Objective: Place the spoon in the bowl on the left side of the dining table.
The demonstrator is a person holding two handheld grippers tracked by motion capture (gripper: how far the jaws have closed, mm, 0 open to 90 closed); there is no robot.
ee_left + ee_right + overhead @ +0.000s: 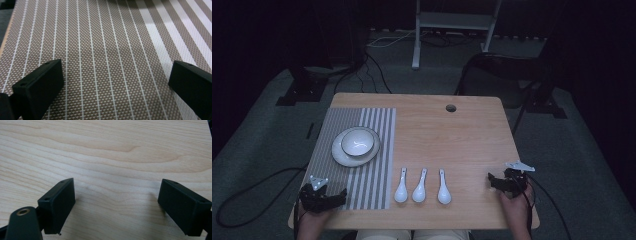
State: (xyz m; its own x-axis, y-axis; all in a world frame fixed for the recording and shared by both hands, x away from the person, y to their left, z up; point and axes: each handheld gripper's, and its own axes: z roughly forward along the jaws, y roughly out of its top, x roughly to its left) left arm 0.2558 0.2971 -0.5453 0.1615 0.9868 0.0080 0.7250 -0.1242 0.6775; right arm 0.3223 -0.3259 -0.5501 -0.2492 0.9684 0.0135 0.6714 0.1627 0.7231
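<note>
A white bowl (358,141) sits on a white plate (343,156) on the striped placemat (377,125) at the table's left. Three white spoons (401,186) (419,186) (443,187) lie side by side near the front edge, handles pointing away. My left gripper (343,196) rests at the front left corner over the placemat (105,50), open with nothing between its jaws. My right gripper (490,181) rests at the front right on bare wood (112,157), open and empty as well.
The wooden table (452,135) has a round cable hole (451,108) near its far edge. Cables trail over the grey floor on both sides. A white stand (452,22) and a dark chair (507,65) are beyond the table.
</note>
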